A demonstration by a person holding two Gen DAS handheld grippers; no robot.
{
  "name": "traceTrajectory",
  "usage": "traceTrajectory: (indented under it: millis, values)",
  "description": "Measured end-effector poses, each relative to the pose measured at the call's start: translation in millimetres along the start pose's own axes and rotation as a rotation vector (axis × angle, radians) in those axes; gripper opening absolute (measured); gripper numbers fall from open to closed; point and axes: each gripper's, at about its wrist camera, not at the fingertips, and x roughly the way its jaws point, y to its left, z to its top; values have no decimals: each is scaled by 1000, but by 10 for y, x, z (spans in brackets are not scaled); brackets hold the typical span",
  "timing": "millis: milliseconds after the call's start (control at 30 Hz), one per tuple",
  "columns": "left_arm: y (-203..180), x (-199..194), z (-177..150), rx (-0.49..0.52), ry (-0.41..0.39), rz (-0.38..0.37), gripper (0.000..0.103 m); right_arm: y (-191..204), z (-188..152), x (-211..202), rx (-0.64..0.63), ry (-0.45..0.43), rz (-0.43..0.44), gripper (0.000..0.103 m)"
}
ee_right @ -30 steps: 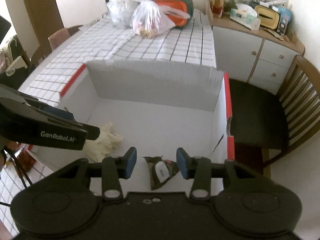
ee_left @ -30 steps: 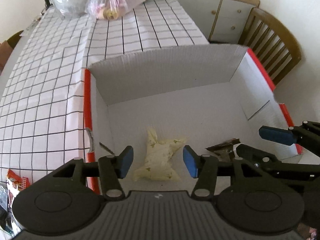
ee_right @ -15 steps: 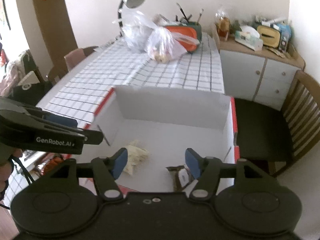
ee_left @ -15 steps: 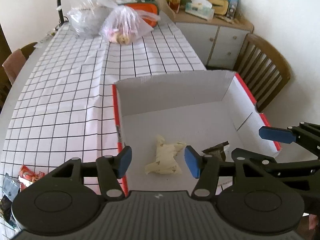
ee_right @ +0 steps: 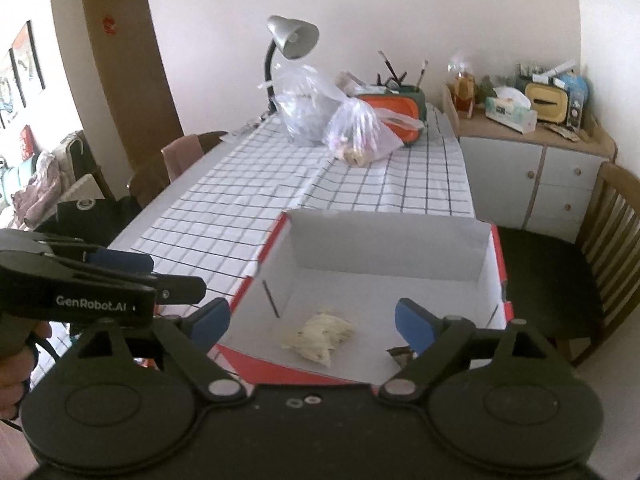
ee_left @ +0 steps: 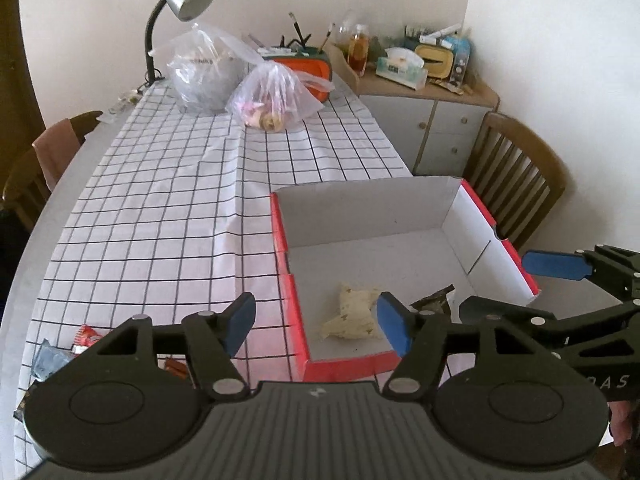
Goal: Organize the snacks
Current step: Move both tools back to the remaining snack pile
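Above box [ee_left: 288,236] near edge | both grippers, left [ee_left: 316,326] and right [ee_right: 312,322], empty, jaws opening | next: loose snacks [ee_left: 86,338] at tablecloth's near-left corner are approached wide, gripped mid-wrapper.

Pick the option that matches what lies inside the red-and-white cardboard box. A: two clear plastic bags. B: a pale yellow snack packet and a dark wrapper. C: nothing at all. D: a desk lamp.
B: on the floor of the cardboard box lie a pale yellow snack packet and a dark wrapper, close together.
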Motion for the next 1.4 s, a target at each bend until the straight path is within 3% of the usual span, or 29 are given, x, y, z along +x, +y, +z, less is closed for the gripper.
traceTrajectory:
  millis: [367,567,1133,1400]
  values:
    - [549,-413,-294,-18,-60,-27,72,591,-189,-62,39,-55,-8,101]
    - [910,-549,-397,-35,-92,-34,83,902,-301,0,90,-54,-31,103]
    - [2244,-472,-676,-56,11,-24,84,1653,-528,480,126,58,-98,103]
    - [2767,-324,-760,-63,60,27,84,1865,-582,882,116,122,-156,102]
